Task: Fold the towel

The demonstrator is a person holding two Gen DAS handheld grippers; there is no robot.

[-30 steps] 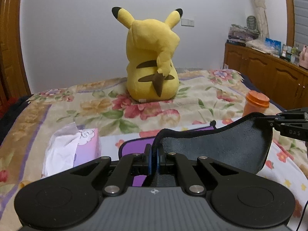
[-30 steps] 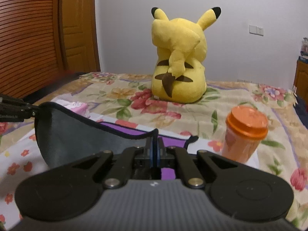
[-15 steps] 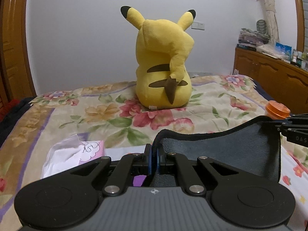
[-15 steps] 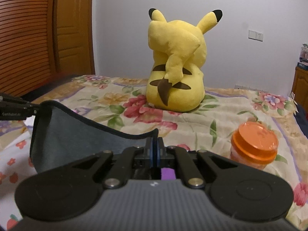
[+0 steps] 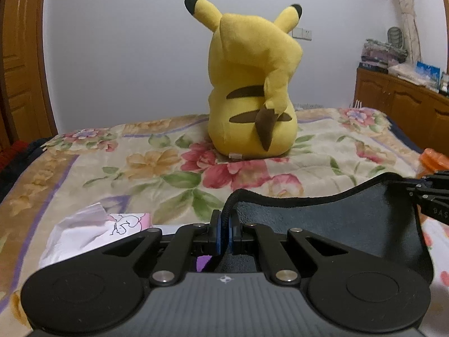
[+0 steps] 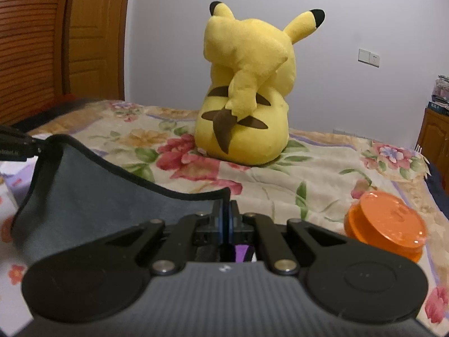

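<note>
A dark grey towel (image 5: 331,219) with a black hem hangs stretched between my two grippers above the bed. My left gripper (image 5: 224,224) is shut on its left corner. My right gripper (image 6: 225,219) is shut on its right corner; the towel (image 6: 92,193) sags to the left of it. The right gripper also shows at the right edge of the left wrist view (image 5: 432,193), and the left gripper at the left edge of the right wrist view (image 6: 19,146). A purple strip shows below the jaws in both views.
A yellow Pikachu plush (image 5: 252,90) sits on the floral blanket (image 5: 151,165) ahead. An orange-lidded jar (image 6: 385,221) stands at the right. A pink tissue pack (image 5: 92,230) lies at the left. A wooden cabinet (image 5: 401,106) stands at the far right, a wooden door (image 6: 92,36) at the left.
Both grippers have moved forward toward the plush with the towel held between them; the plush looks larger, and the jar has slid toward the frame edges.
</note>
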